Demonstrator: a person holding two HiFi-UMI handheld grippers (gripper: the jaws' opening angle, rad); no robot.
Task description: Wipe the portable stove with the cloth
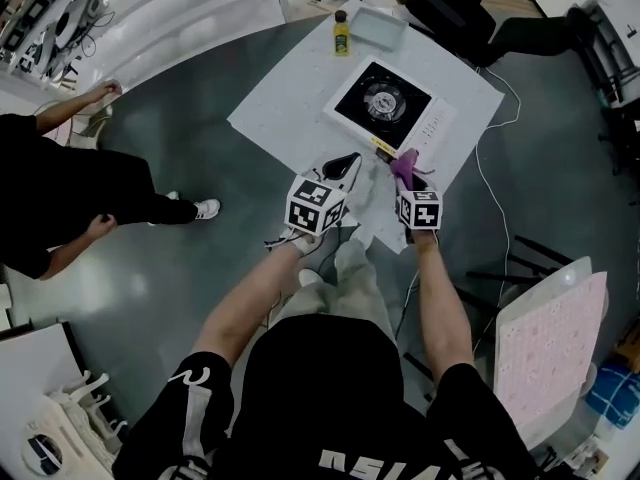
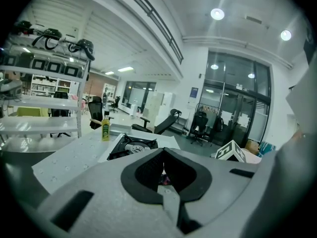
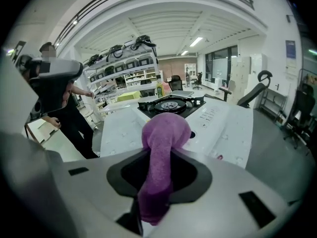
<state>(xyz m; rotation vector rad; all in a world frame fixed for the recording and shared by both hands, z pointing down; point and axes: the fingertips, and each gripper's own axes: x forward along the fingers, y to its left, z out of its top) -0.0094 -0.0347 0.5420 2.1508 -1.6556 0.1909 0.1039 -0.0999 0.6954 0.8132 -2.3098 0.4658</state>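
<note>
Cloth (image 3: 166, 133) looks soft, limp, light; my right gripper (image 1: 406, 171) pinches its bunched middle, top flopping forward. Left gripper (image 1: 345, 165) pressed together, empty. Portable stove (image 1: 385, 103) just ahead.

Near table (image 1: 270, 108) edge open before stove (image 1: 385, 103); bottle (image 1: 342, 34), tray (image 1: 378, 28) crowd far edge beyond stove

place: lab-office | cues: equipment shelves (image 3: 124, 66); office chairs (image 2: 166, 121); glass doors (image 2: 233, 108)

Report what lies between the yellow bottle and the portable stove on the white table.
Nothing: the head view shows only bare white tabletop between the yellow dark-capped bottle and the white-framed black portable stove.
</note>
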